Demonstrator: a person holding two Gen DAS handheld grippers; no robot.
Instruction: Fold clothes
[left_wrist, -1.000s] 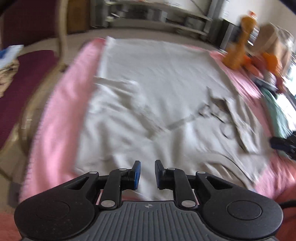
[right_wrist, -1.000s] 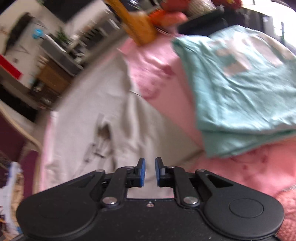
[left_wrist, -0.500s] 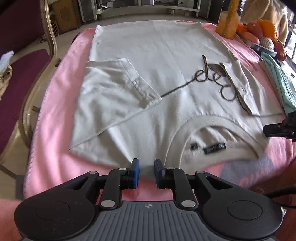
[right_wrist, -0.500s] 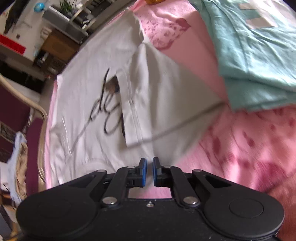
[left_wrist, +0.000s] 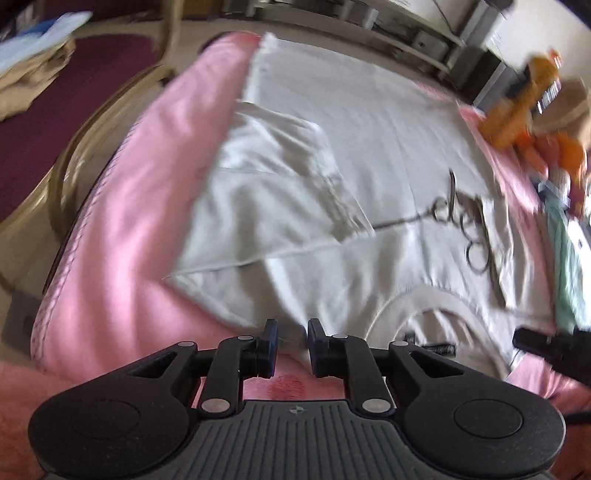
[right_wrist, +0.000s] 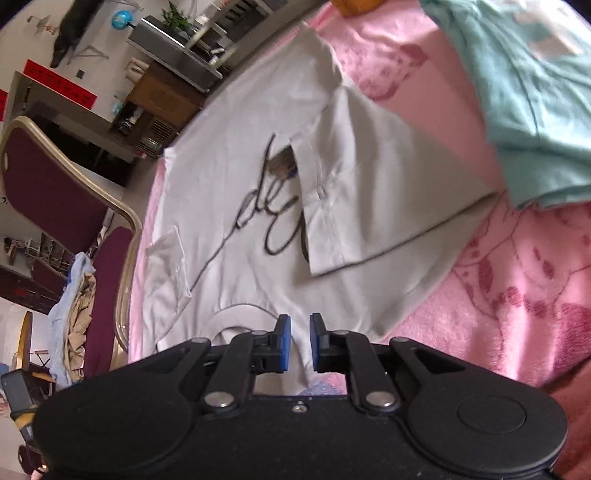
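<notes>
Hovering at the near edge of the pink-covered counter (left_wrist: 122, 229), left gripper (left_wrist: 291, 341) and right gripper (right_wrist: 300, 341), fingers slightly parted and empty, should next pinch the grey T-shirt (left_wrist: 369, 155) shoulders, sleeves already folded in, right fingers having just reopened.

Maroon chair (right_wrist: 48, 177) beside pink blanket (right_wrist: 517, 295); wooden cabinet (right_wrist: 162, 99) behind
</notes>
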